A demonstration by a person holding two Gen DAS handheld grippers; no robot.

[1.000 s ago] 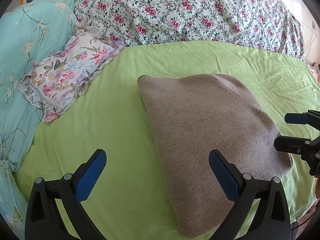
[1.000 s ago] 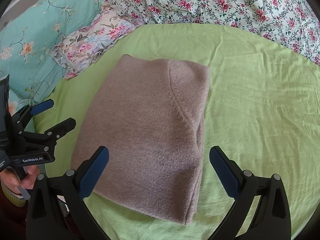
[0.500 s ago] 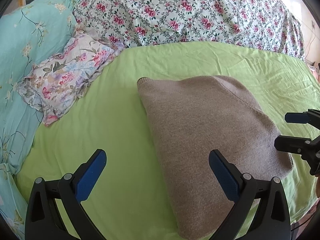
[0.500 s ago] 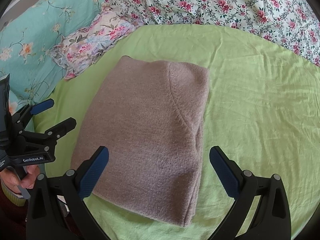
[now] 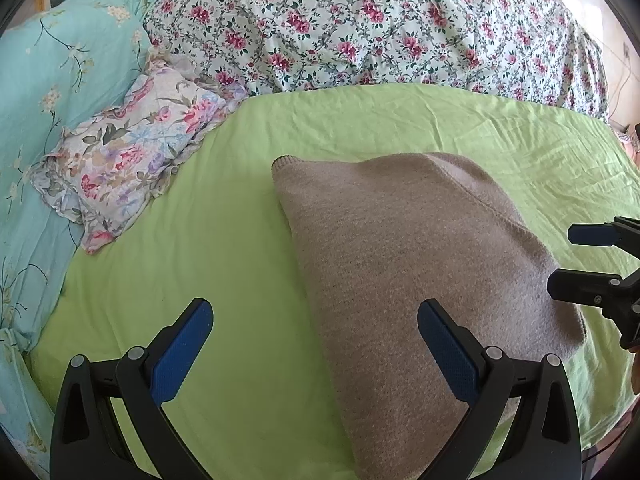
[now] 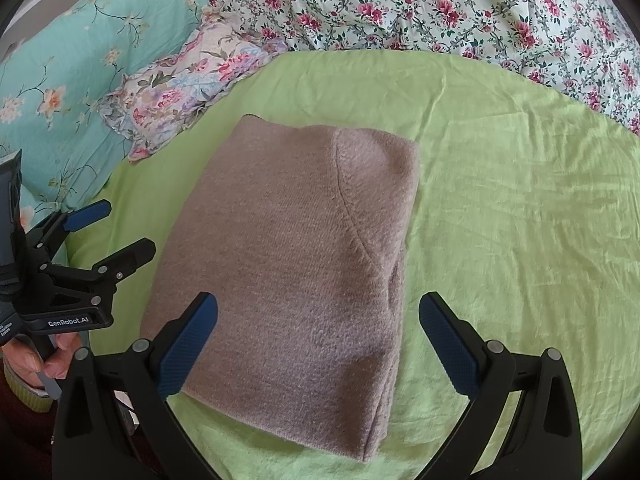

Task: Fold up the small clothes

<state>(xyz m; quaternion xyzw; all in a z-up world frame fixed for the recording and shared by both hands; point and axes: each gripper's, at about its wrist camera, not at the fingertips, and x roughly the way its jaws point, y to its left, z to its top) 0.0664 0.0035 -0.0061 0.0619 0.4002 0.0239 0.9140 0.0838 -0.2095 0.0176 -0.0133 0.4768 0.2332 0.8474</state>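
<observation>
I am looking down along both tools at a bed covered by a green sheet. A brown knitted sweater lies flat on it, already folded into a neat oblong with its sleeves tucked out of sight; one curved seam runs across its top layer.

My left gripper has its blue-padded jaws spread wide and holds nothing. The sweater's near left edge runs between those jaws: the right jaw hovers over the knit, the left jaw over bare sheet. Whether either pad touches the fabric I cannot tell.

My right gripper is also spread wide and empty. Its left jaw sits over the sweater's near corner, its right jaw over bare sheet just beyond the sweater's right edge, where stacked layers show.

Each tool appears at the edge of the other's view, so they flank the near end of the sweater, one on either side. A hand grips the left tool's handle.

Beyond the sweater, past both tools, are a small floral pillow, a teal quilt to its left, and a rose-print quilt across the far side.

My judgement: the folding looks mostly done. What may remain is one more fold, far end to near end, or simply setting the bundle aside. I see no other garments waiting.
</observation>
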